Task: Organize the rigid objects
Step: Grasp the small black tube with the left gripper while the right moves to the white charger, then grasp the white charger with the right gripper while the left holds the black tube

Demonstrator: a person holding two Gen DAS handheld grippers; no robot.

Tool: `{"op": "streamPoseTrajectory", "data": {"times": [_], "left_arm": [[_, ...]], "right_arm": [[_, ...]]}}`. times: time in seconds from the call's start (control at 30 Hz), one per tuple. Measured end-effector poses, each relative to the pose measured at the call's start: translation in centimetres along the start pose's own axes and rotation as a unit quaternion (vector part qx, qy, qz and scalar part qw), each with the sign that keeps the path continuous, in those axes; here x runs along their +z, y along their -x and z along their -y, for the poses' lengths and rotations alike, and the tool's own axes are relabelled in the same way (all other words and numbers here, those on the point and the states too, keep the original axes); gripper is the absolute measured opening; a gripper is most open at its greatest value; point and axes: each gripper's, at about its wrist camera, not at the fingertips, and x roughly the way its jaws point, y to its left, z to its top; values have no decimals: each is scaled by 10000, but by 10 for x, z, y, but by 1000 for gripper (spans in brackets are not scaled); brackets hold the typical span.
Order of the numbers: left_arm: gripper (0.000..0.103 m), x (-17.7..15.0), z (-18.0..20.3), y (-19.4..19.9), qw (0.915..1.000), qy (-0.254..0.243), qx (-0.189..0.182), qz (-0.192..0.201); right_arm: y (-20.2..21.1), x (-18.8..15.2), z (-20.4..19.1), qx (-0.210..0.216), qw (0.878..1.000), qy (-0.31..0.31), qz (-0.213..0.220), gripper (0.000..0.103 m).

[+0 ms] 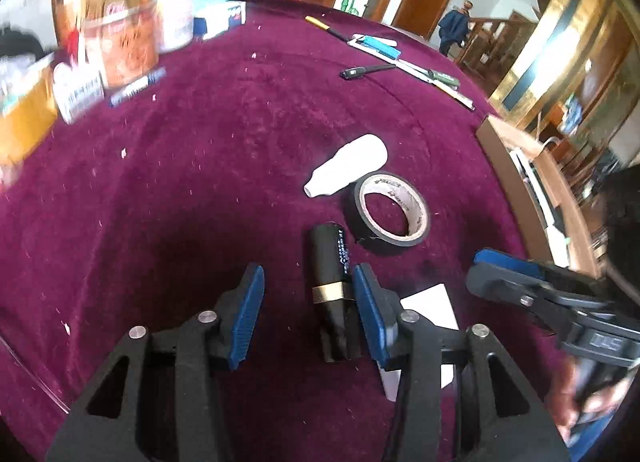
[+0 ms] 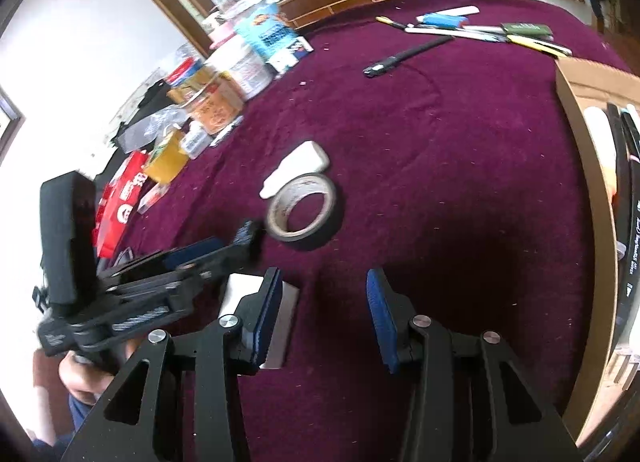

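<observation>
Black marker (image 1: pixel 332 282) on maroon velvet table (image 1: pixel 200 182) (lint-flecked), beside tape roll (image 1: pixel 390 214).

1. Daylight fills the room from the far side; in my right wrist view the wall (image 2: pixel 80 46) at upper left is blown out to near white.
2. My grippers throw a broad dark shadow over the maroon tablecloth (image 1: pixel 200 166) just ahead of the fingers in both views.
3. The boxes and jars (image 1: pixel 120 34) at the left of my left wrist view are smeared by motion blur, while the black tape roll (image 1: pixel 387 214) stays sharp.
4. The fisheye bends straight edges, and the corners of both frames fall to black.
5. My left gripper (image 2: pixel 224 252), seen from the right, looks blurred.
</observation>
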Motion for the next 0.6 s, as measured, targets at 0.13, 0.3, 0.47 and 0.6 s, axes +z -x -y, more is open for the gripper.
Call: {"op": "streamPoseTrajectory", "data": {"times": [0.13, 0.3, 0.47, 0.6], "left_arm": [[15, -1, -9, 1, 9995, -70, 257, 160], [15, 0, -23, 1, 9997, 190, -22, 180], [15, -1, -20, 1, 9996, 129, 2, 238], [15, -2, -19, 2, 9996, 96, 32, 270]], "right_arm": [[-10, -6, -19, 6, 9995, 300, -134, 52], [-23, -14, -36, -109, 9979, 555, -316, 52], [-29, -15, -46, -276, 9970, 523, -504, 55], [-42, -19, -64, -815, 9914, 776, -666, 56]]}}
